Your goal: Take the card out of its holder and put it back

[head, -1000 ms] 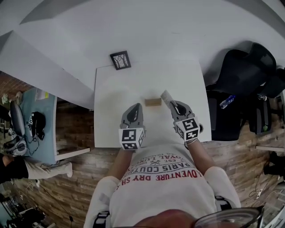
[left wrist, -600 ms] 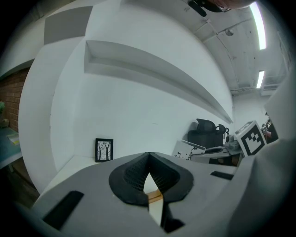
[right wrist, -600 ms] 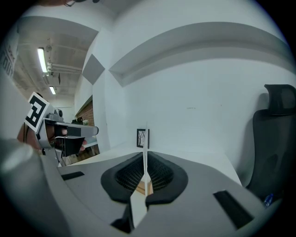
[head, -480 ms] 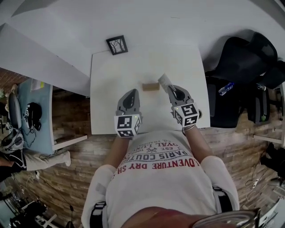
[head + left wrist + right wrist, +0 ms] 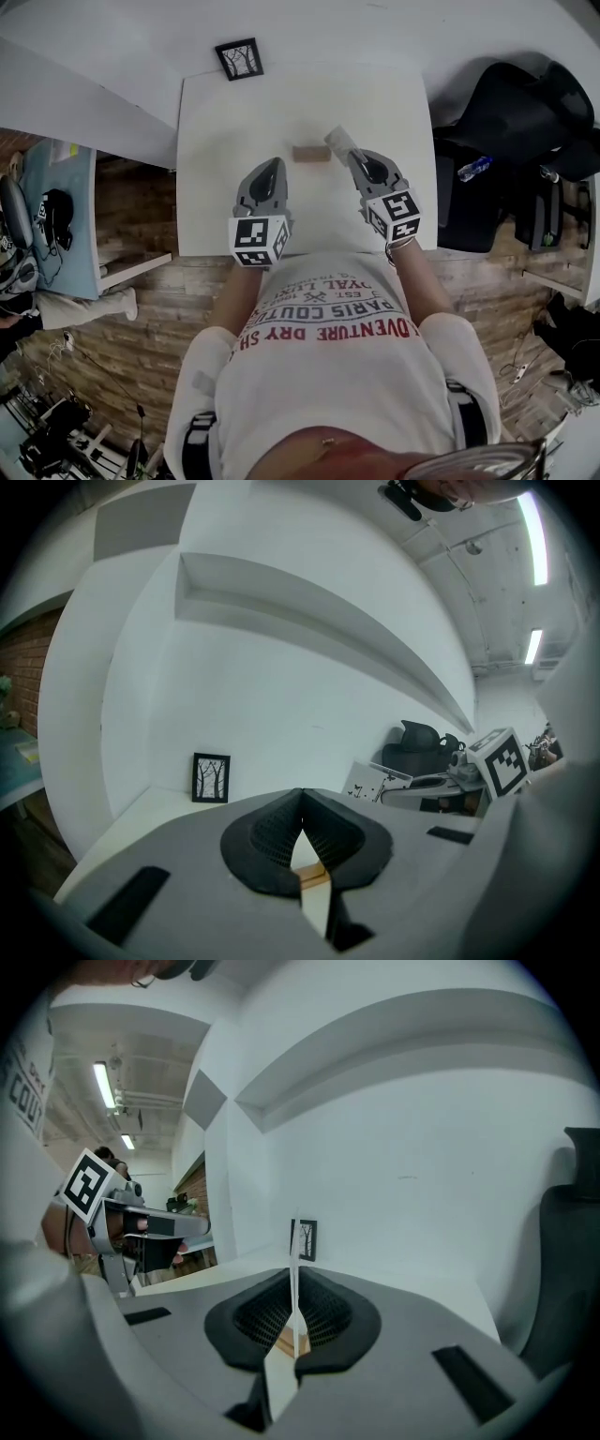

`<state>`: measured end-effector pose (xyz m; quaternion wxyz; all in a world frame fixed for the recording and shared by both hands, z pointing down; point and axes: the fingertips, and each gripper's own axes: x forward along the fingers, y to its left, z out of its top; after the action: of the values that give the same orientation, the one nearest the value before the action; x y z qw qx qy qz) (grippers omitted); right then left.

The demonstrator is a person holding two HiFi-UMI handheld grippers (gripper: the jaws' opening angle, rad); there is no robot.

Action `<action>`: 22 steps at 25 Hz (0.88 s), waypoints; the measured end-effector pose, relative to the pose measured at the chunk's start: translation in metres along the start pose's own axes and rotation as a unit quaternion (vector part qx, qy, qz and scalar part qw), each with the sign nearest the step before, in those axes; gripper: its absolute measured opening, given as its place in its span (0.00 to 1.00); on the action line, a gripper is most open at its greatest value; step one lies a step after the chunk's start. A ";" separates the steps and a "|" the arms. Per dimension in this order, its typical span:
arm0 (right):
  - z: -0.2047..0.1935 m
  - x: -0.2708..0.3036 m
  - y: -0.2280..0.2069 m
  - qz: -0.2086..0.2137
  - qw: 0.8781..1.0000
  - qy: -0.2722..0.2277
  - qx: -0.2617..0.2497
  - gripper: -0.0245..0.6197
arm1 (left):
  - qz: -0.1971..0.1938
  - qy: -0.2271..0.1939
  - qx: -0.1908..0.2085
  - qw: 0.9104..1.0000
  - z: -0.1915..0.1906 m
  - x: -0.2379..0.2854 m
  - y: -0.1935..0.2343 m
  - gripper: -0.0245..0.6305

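On the white table (image 5: 216, 131) lies a small wooden card holder (image 5: 310, 153), its slot empty. Just right of it, my right gripper (image 5: 354, 159) is shut on a white card (image 5: 338, 140), which sticks out past the jaws above the table. In the right gripper view the card (image 5: 293, 1269) stands edge-on between the pads, with the holder (image 5: 287, 1341) showing low behind it. My left gripper (image 5: 273, 166) hovers left of the holder with its tips together and nothing in them; through the gap under its tips (image 5: 300, 799) the holder (image 5: 313, 874) shows.
A small framed tree picture (image 5: 238, 58) stands at the table's far left corner. A black chair and bags (image 5: 525, 122) with a water bottle (image 5: 472, 169) stand close on the right. A pale blue side table (image 5: 56, 206) with gear is at the left. The person stands at the table's near edge.
The whole scene has slid upward in the head view as the head moved. Both grippers, the card and the holder keep their places relative to one another.
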<state>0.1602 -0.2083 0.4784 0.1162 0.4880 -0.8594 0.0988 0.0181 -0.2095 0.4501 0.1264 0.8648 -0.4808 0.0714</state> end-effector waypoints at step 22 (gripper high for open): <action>-0.009 0.078 0.012 0.340 0.929 0.049 -0.141 0.09 | 0.065 0.052 -0.041 0.996 -0.044 0.009 0.003 0.07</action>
<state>0.1118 -0.2633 0.5090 0.1851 0.1401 -0.9721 0.0333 0.0205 -0.2057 0.4945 0.1814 0.8212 -0.5309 0.1047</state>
